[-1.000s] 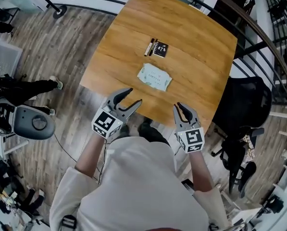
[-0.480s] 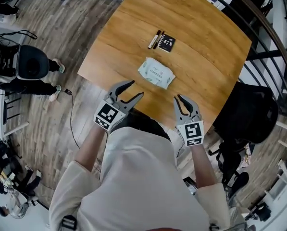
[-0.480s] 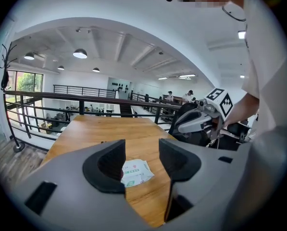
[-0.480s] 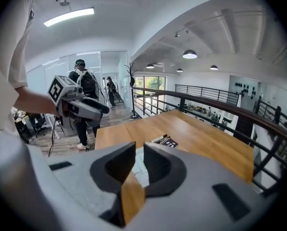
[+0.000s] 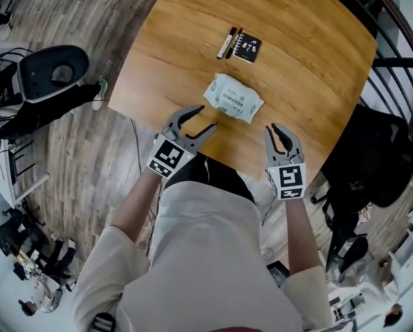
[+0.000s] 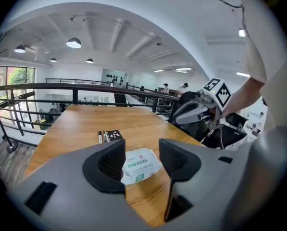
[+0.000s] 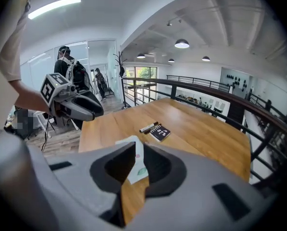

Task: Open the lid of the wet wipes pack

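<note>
Wipes pack (image 5: 232,100) flat on the wooden counter (image 5: 303,61), not far from the near edge, green-and-white label facing up. Lid flap lying flat on top, not lifted, as far as can be told.

Left gripper (image 5: 205,118) hovering over the near edge, just beside the pack's near-left corner but not touching. Fingers wide apart, nothing between them. In the left gripper view, pack framed in the gap but lying beyond the fingertips on the counter.

Right gripper (image 5: 282,133) off to the pack's right, near that same edge and a bit farther from the pack. Fingers only a narrow slit apart, not closed on anything. Pack peeking through that slit in the right gripper view, again out ahead on the counter rather than in the grip.

Farther back on the counter: small black spiral notebook (image 5: 248,48) with a couple of pens (image 5: 228,42) snug against its left side, one white and one dark, all clear of the pack.

Around it: dark metal railing (image 6: 61,86) past the far side, black chair (image 5: 372,151) to the right, grey plank floor (image 5: 88,158) to the left. Person in a pale short-sleeved top, tight up against the counter edge.
</note>
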Available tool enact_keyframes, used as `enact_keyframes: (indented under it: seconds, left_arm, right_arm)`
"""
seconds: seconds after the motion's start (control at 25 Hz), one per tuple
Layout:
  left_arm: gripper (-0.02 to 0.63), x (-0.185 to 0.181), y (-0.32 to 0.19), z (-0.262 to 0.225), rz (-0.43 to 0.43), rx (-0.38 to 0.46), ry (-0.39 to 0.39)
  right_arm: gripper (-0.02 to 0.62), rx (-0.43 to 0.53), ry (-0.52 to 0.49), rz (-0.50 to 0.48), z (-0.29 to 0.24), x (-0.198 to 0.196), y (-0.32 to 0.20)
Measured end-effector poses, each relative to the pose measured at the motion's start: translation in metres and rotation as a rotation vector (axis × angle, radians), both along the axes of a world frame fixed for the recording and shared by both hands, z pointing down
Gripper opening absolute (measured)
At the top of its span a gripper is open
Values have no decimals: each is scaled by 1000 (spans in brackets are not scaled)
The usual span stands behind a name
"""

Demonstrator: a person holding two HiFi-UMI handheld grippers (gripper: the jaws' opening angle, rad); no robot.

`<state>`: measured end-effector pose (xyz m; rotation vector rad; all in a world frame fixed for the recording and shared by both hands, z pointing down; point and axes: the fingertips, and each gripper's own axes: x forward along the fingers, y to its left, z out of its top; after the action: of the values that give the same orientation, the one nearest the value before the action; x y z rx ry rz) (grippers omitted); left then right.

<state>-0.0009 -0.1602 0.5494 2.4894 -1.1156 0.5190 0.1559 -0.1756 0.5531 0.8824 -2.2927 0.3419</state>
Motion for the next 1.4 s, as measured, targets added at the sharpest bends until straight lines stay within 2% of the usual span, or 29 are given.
enact_keyframes:
  seconds: [0.16, 0.36, 0.48, 0.68, 0.88, 1.04, 1.28, 1.4]
  left_arm:
    - [212, -3, -19, 34, 64, -6, -46]
    - [212, 8, -30, 82, 153, -36, -71]
    - [213, 14, -37, 107, 216, -33, -125]
    - [215, 26, -39, 138, 323, -1, -215]
    - [224, 28, -43, 157, 371, 50, -281]
    - [229, 28, -49, 168, 370, 55, -293]
    - [230, 26, -50, 180, 403, 70, -311]
    - [235, 28, -47, 187, 422, 63, -328]
  right_arm:
    - [37, -19, 25, 30, 23, -7, -14]
    - [37, -87, 46, 45, 58, -21, -16]
    - [37, -98, 67, 28, 75, -35, -20]
    - [37, -79, 139, -46, 102, -53, -24]
    - [38, -65, 225, -125, 124, -63, -29]
    - [38, -63, 245, -155, 140, -73, -32]
    - [38, -10, 326, -281, 164, -93, -27]
    - [48, -12, 340, -323, 174, -99, -21]
